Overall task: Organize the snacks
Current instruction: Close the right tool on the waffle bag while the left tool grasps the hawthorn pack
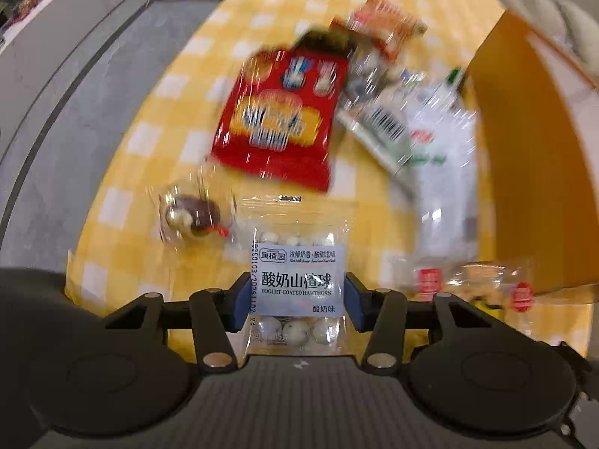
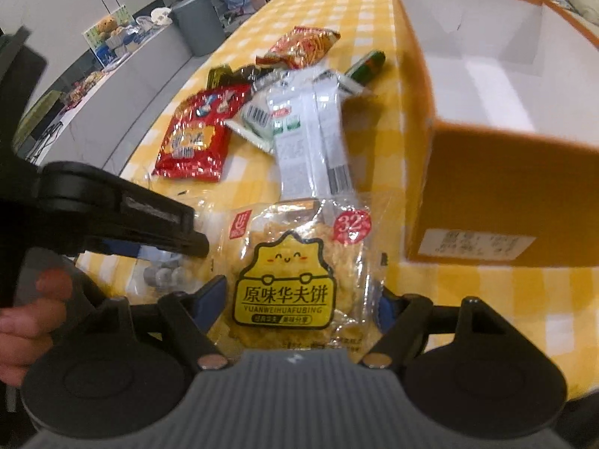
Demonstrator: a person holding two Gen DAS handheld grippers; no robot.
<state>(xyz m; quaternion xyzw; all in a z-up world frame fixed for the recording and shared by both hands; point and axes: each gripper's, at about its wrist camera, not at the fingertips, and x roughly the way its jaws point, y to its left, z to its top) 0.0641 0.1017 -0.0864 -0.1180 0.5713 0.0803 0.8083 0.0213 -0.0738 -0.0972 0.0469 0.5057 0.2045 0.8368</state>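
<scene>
My left gripper (image 1: 296,299) is shut on a clear packet of yogurt-coated hawthorn balls (image 1: 297,284), held above the yellow checked tablecloth (image 1: 123,172). My right gripper (image 2: 301,295) is shut on a waffle cake packet (image 2: 288,280) with a yellow label, held just left of the open orange box (image 2: 498,205). The left gripper also shows in the right wrist view (image 2: 149,224), to the left of the waffle packet. The waffle packet shows at the right in the left wrist view (image 1: 475,280).
Loose snacks lie ahead on the table: a red packet (image 1: 277,119) (image 2: 194,138), white-green packets (image 2: 299,127), an orange packet (image 2: 303,46), a green bar (image 2: 368,65) and a chocolate sweet (image 1: 191,217). The table edge and grey floor lie to the left.
</scene>
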